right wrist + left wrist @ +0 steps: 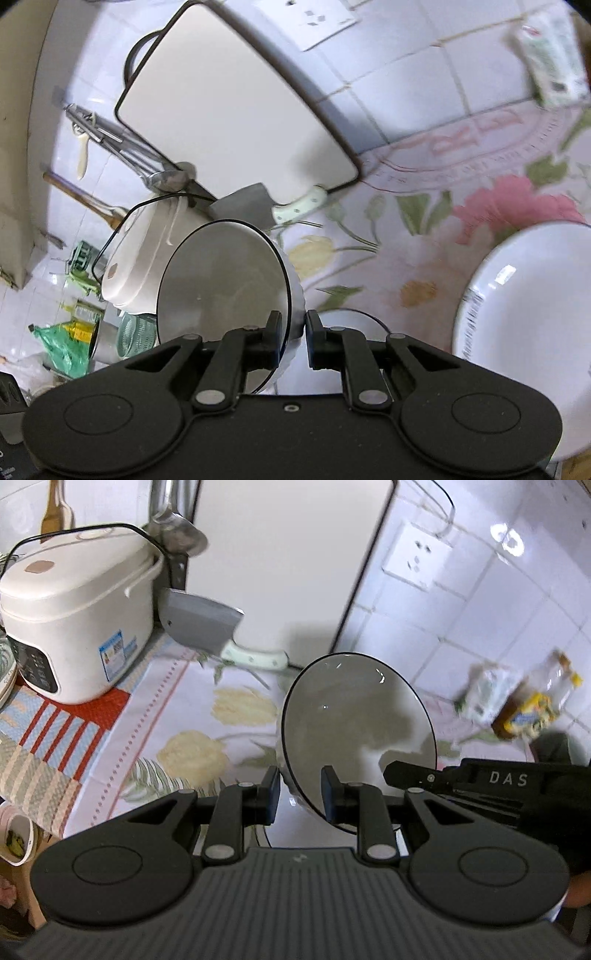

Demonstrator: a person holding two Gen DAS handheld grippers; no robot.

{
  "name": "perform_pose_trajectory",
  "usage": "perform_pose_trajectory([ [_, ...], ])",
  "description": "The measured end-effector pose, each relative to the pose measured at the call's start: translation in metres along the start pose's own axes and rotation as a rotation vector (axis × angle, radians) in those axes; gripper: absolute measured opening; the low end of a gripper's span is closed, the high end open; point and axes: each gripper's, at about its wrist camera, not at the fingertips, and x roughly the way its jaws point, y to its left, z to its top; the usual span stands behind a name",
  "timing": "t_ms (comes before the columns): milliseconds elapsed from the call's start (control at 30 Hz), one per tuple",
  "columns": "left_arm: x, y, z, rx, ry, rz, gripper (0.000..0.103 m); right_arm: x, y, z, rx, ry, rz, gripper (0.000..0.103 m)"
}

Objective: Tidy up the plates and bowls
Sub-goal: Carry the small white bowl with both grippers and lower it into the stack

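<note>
Left gripper [299,794] and right gripper [292,339] each clamped on a black-rimmed white ceramic bowl's [354,734] rim, held tilted above the floral countertop [199,720] — glazed, slippery, fragile — grip rims firmly, approx. as now.

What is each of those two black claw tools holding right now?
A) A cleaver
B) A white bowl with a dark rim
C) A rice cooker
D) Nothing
B: the left gripper pinches the wall of a white bowl with a dark rim, and the right gripper likewise clamps its own bowl.
</note>
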Motion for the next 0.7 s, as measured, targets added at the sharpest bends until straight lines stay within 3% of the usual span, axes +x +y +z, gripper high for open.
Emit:
perform_pose_trajectory([
  [300, 0.029, -0.011, -0.029, 0.083, 0.137, 0.078, 0.022, 0.008, -0.033, -0.037, 0.081, 0.023, -0.067, 0.017],
  [700, 0.05, -0.017, -0.029, 0.184, 0.218, 0.13, 0.022, 0.025, -0.043, -0.043, 0.141, 0.051, -0.09, 0.018],
])
